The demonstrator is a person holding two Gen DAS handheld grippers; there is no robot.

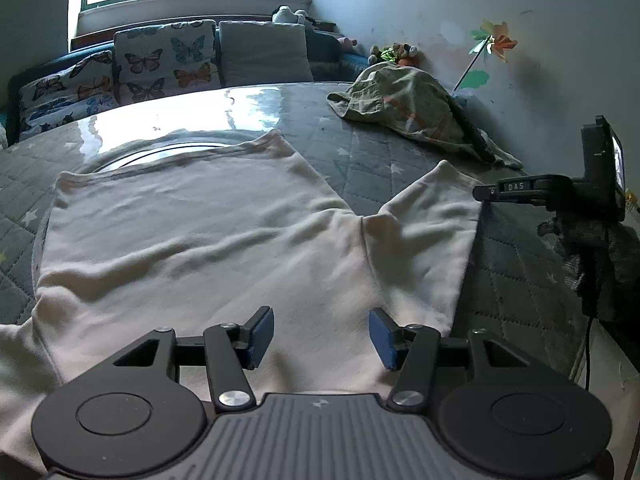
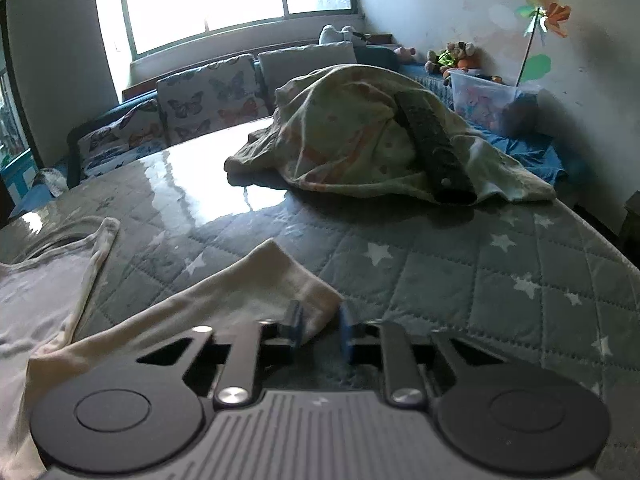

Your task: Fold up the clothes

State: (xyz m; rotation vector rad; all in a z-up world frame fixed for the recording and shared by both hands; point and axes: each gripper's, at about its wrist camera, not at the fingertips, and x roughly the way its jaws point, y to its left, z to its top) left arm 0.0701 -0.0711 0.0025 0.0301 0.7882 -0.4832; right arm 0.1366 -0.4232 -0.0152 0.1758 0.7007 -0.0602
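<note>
A white T-shirt [image 1: 208, 232] lies flat on the grey quilted star-print table cover [image 1: 360, 160], one short sleeve [image 1: 428, 232] spread out to the right. My left gripper [image 1: 321, 338] hovers open low over the shirt's near part, nothing between its blue pads. My right gripper [image 1: 478, 193] is at the sleeve's far right edge. In the right wrist view the right gripper [image 2: 320, 326] stands partly open, with the sleeve's corner [image 2: 316, 304] lying between its fingers; the sleeve [image 2: 224, 300] runs away to the left.
A rumpled heap of pale printed clothes [image 2: 360, 136] with a dark strap [image 2: 432, 148] across it sits at the table's far right. Butterfly cushions [image 1: 168, 56] line a bench under the window. A plastic box [image 2: 484, 96] and toys stand by the wall. A dark gloved hand [image 1: 592, 256] holds the right gripper.
</note>
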